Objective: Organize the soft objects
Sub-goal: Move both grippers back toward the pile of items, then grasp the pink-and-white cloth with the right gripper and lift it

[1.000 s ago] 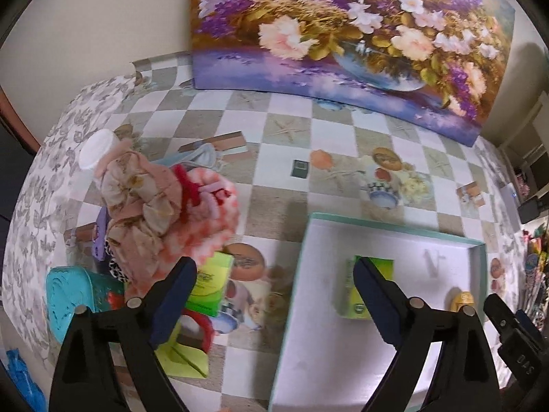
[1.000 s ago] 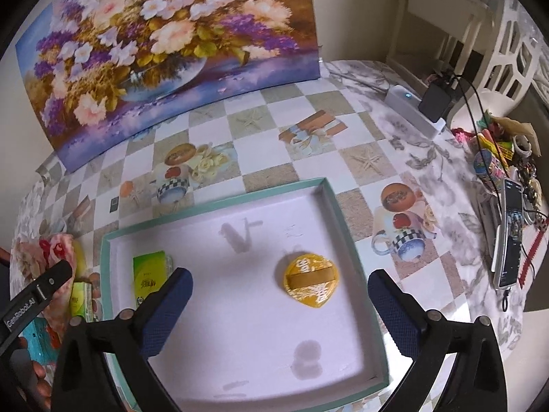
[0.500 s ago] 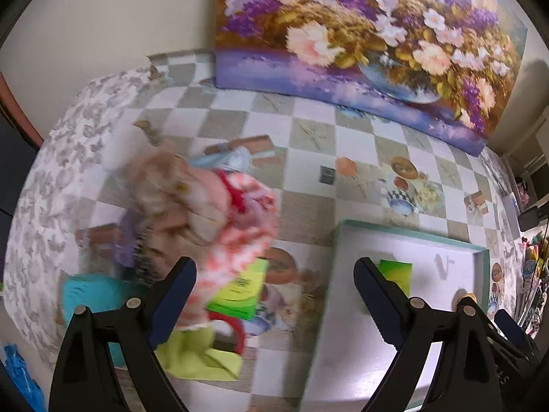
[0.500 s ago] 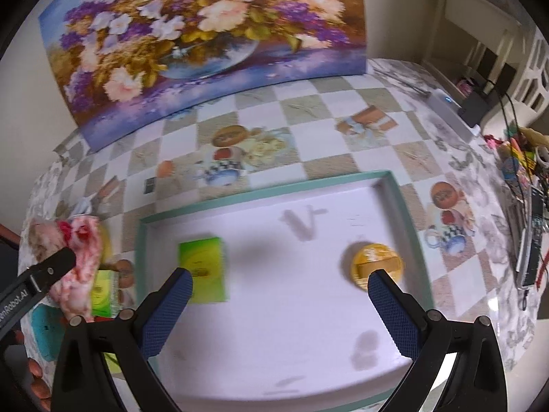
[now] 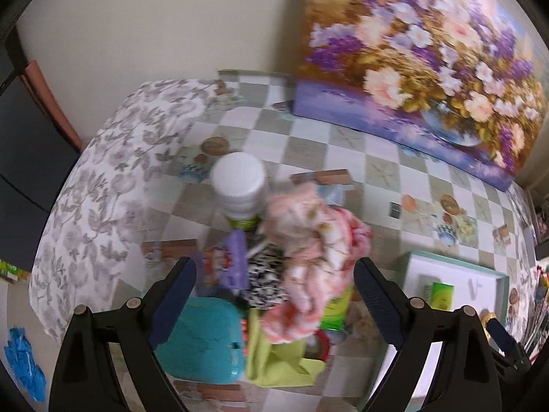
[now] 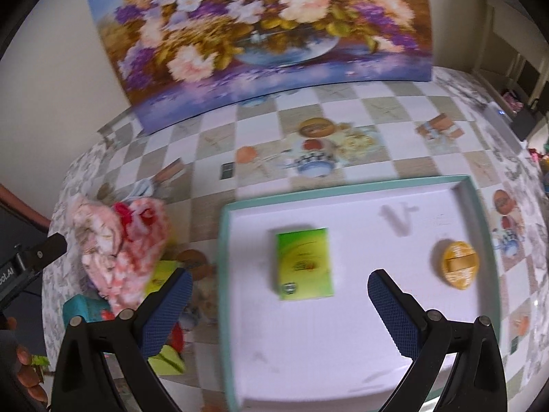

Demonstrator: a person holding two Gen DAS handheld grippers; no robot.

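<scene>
A pile of soft things lies at the table's left end: a pink and red fluffy cloth [image 5: 308, 261], a black-and-white patterned piece [image 5: 266, 281], a purple item [image 5: 236, 261], a teal pad [image 5: 202, 340] and a yellow-green cloth [image 5: 274, 360]. My left gripper [image 5: 274, 292] is open and empty, hovering just above this pile. The pink cloth also shows in the right wrist view [image 6: 120, 247]. My right gripper [image 6: 279, 298] is open and empty above the left part of the white tray [image 6: 377, 343], near a green box [image 6: 303, 262].
A white-capped bottle [image 5: 240, 189] stands behind the pile. A green box [image 5: 338, 309] lies under the pink cloth. The teal-rimmed tray [image 5: 453, 267] also holds a yellow round item [image 6: 458, 264]. A flower painting [image 6: 260, 37] leans on the wall behind the table.
The left gripper has swung left, so the soft pile now sits between its fingers. The right gripper has also moved left, over the tray's left part. Both stay open.
</scene>
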